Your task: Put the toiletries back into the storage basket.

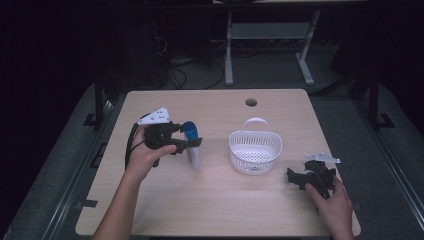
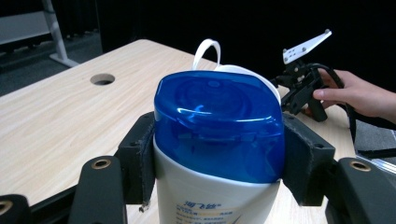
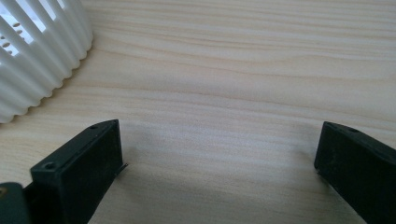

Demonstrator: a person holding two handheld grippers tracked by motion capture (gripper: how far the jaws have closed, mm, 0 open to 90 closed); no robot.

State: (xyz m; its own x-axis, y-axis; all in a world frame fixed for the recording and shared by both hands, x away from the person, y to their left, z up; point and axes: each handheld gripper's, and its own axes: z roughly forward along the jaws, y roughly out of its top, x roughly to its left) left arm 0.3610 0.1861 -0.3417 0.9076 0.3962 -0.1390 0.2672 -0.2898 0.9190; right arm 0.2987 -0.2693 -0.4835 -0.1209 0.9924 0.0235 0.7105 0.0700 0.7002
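right tongs (image 3: 219, 158) gape wide over bare tabletop (image 3: 224, 70) near the white basket (image 3: 32, 51); left tongs (image 2: 217, 158) pinch a blue-capped bottle (image 2: 217, 140).

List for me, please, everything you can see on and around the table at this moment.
bottle: one, white with a blue cap, gripped left of the basket
basket: one, white, slotted with a handle, mid-table, nothing visible inside
table: one, light wood, with a round hole near its far edge
desk frame: one, pale grey, on the floor beyond the table
left gripper: one, black, jaws closed on the bottle
right gripper: one, black, jaws open, low over the table right of the basket
hands: two, one on each gripper
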